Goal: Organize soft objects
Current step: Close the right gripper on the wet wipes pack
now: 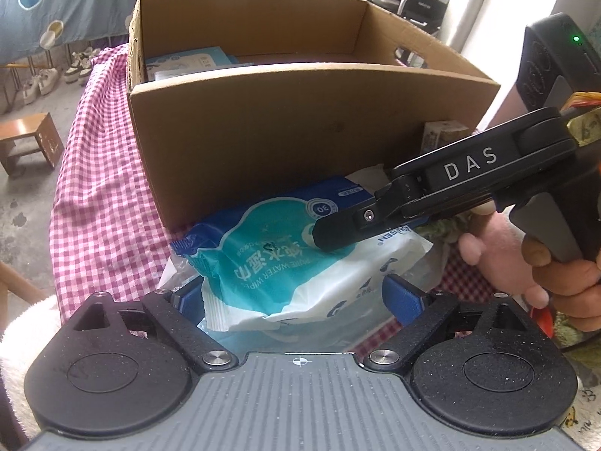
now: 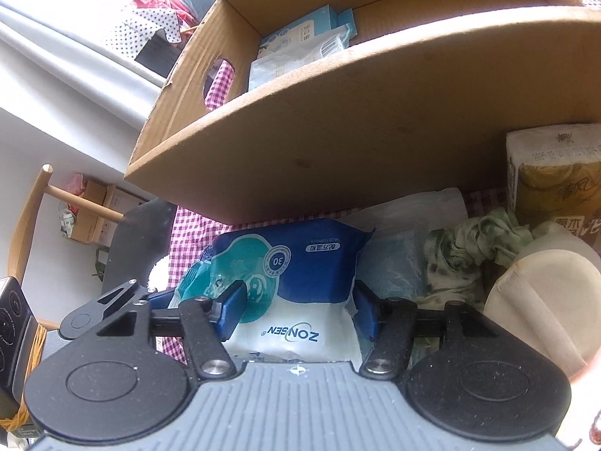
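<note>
Blue-and-white wipes pack (image 2: 293,293) between both my grippers, in front of the cardboard box (image 1: 285,127).

My right gripper (image 2: 296,314) clamps its near end; my left gripper (image 1: 296,297) straddles it spread, not pressing. The pack's long axis runs across toward the left gripper.

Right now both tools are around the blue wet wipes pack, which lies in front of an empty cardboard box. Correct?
Not quite: the cardboard box is not empty; the right wrist view shows pale blue packs inside. Otherwise yes: the left tool and right tool both straddle the wet wipes pack in front of it.
</note>
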Tool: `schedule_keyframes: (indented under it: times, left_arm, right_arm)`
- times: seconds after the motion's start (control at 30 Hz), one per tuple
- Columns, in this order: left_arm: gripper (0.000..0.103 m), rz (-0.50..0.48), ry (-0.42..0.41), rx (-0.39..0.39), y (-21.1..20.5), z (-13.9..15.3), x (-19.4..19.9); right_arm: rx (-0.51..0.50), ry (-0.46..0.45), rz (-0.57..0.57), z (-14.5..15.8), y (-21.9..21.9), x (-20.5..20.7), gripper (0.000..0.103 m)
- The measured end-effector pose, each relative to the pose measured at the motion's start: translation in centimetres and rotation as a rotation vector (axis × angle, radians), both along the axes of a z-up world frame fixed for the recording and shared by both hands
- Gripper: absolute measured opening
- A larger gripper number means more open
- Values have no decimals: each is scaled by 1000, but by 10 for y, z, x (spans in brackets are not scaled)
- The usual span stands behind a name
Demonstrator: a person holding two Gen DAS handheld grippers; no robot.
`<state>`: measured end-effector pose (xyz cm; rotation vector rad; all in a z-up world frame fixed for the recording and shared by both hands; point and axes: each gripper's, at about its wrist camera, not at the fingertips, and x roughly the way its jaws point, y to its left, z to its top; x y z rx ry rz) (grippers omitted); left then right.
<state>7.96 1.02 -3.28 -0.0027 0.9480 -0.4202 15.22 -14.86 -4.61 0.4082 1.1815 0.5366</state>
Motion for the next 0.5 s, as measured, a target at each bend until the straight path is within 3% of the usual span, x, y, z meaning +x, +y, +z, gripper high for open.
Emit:
schedule_keyframes:
  times: [0.5]
  left_arm:
    - [91,35,-38,-12,3,13,-4]
  right_arm:
    - [-26,-81,12,19,3,-13,60]
